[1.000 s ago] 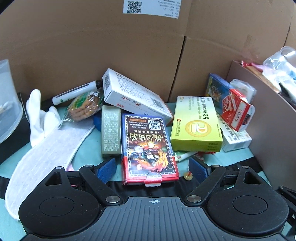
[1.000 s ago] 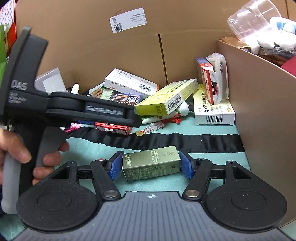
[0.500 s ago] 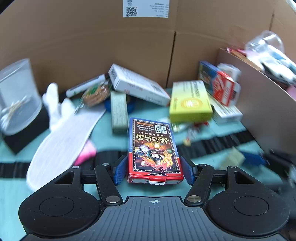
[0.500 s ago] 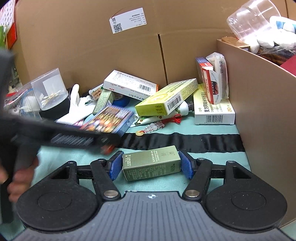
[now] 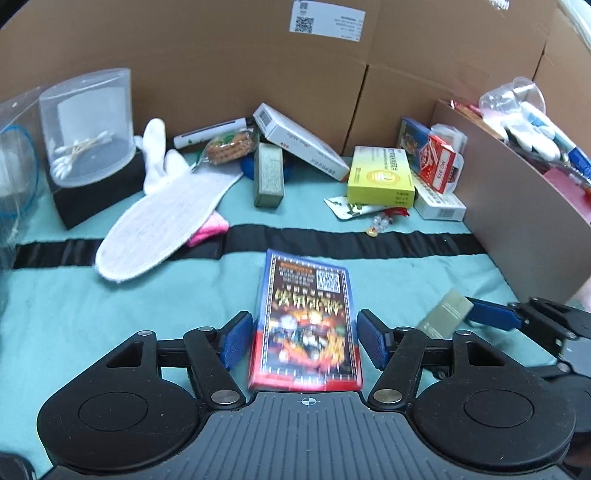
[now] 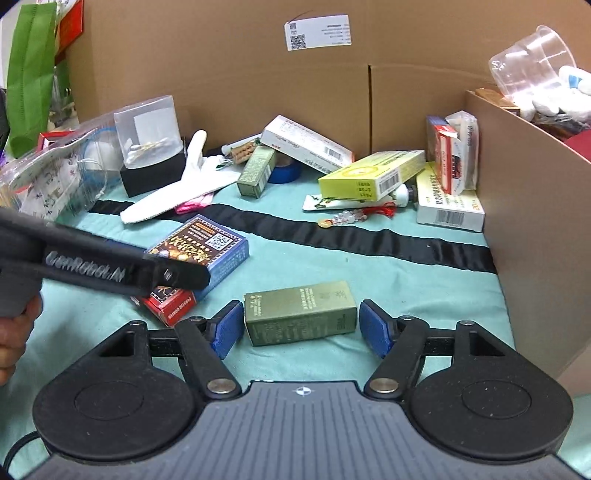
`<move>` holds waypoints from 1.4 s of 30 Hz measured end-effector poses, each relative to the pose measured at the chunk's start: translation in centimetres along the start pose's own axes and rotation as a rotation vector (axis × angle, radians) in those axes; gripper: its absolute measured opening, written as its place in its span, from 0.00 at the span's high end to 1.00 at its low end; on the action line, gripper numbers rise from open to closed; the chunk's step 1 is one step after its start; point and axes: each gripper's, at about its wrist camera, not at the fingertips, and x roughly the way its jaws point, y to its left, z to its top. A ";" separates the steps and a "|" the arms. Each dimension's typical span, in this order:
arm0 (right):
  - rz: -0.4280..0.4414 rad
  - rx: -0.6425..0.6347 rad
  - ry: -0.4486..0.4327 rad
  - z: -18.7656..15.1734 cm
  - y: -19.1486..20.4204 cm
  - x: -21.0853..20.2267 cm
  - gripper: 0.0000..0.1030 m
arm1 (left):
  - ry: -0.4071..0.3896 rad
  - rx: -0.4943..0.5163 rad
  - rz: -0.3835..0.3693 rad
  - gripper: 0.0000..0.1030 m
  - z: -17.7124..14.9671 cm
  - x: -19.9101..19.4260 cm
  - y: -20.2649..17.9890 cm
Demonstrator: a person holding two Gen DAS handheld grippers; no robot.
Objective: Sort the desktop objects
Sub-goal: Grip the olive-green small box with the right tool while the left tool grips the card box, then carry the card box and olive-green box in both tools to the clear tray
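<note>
Between left tongs, parted: card box; right tongs, parted, flank green box.

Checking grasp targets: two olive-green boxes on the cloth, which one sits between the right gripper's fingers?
The olive box lying sideways between the right gripper pads. The other olive box lies back in the clutter.

cardboard wall behind | shipping label on cardboard wall, top | green bag left of cardboard wall
</note>
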 end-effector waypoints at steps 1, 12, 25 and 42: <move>-0.003 -0.001 0.001 0.0 0.0 0.0 0.30 | -0.002 0.009 0.007 0.26 0.1 0.3 -0.1; -0.054 0.017 0.003 -0.1 -0.2 -0.3 0.34 | -0.037 0.183 0.104 0.37 -0.5 1.3 -2.0; 0.058 -0.017 -0.059 2.5 2.9 -3.3 0.35 | -0.153 0.053 0.038 0.41 -0.6 -7.1 1.6; 0.424 -0.359 -0.198 12.2 21.8 -1.6 0.35 | -0.377 -0.105 0.328 0.41 2.3 -21.4 17.8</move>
